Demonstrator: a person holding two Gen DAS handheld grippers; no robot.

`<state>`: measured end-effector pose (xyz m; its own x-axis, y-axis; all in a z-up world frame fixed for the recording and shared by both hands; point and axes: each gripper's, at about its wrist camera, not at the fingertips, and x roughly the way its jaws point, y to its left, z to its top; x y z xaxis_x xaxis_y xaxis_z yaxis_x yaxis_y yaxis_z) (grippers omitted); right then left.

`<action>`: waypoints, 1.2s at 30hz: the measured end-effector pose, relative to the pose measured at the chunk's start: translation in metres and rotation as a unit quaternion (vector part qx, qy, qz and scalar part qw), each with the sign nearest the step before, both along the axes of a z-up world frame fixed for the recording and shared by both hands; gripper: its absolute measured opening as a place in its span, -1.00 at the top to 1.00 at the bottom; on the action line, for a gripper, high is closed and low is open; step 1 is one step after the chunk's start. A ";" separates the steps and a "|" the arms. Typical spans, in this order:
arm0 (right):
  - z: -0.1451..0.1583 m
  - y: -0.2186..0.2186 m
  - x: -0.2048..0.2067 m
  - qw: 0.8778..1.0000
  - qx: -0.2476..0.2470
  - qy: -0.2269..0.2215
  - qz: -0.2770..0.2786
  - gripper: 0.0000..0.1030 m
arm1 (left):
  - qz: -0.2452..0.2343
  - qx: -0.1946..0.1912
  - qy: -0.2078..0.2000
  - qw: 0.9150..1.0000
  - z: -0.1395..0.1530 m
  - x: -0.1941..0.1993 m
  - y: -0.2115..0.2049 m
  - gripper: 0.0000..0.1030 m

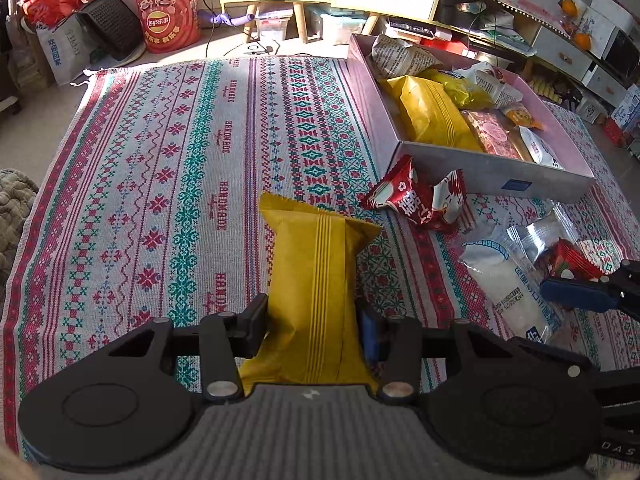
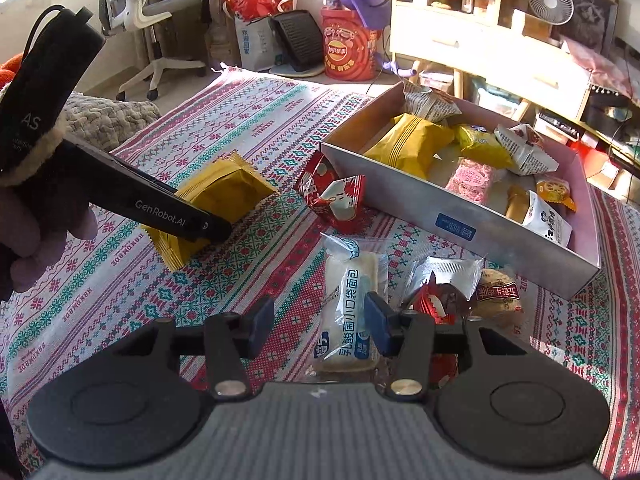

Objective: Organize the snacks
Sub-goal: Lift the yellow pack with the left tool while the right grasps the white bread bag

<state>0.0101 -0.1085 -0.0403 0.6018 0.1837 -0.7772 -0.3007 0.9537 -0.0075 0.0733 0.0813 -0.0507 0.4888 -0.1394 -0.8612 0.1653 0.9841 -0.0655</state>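
My left gripper (image 1: 314, 326) is shut on a yellow snack packet (image 1: 316, 276), which lies on the patterned cloth; it shows in the right wrist view (image 2: 216, 196) with the left gripper (image 2: 208, 228) on it. My right gripper (image 2: 320, 320) is open over a white bread packet (image 2: 352, 280), fingers either side of its left part. It shows at the right edge of the left wrist view (image 1: 576, 292). The grey snack box (image 2: 460, 216) holds several packets. A red packet (image 2: 332, 196) lies beside the box.
A clear packet with red wrappers (image 2: 436, 288) and a brown round snack (image 2: 498, 294) lie right of my right gripper. The patterned cloth (image 1: 160, 160) covers the surface. Cabinets, bags and a red Lay's tub (image 1: 168, 12) stand beyond it.
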 end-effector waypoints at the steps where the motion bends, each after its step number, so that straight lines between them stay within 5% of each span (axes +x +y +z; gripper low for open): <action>1: 0.001 0.000 0.000 1.000 0.001 0.003 0.000 0.09 | -0.003 -0.001 0.003 1.000 0.000 -0.002 0.000 -0.01; 19: -0.017 0.007 0.007 0.999 -0.052 -0.005 -0.011 -0.02 | -0.032 0.007 -0.007 0.999 0.002 -0.023 -0.013 -0.14; 29: -0.019 0.011 0.007 0.997 -0.081 -0.007 -0.016 0.40 | -0.024 0.012 -0.004 1.000 0.001 -0.023 -0.014 -0.01; 36: -0.001 0.007 0.006 0.999 -0.038 -0.005 -0.013 0.68 | -0.033 0.014 -0.027 0.999 0.012 -0.027 -0.018 0.06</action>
<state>0.0164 -0.1016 -0.0409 0.6137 0.1085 -0.7820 -0.2761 0.9575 -0.0838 0.0462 0.0633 -0.0388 0.5254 -0.1491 -0.8377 0.2315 0.9724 -0.0279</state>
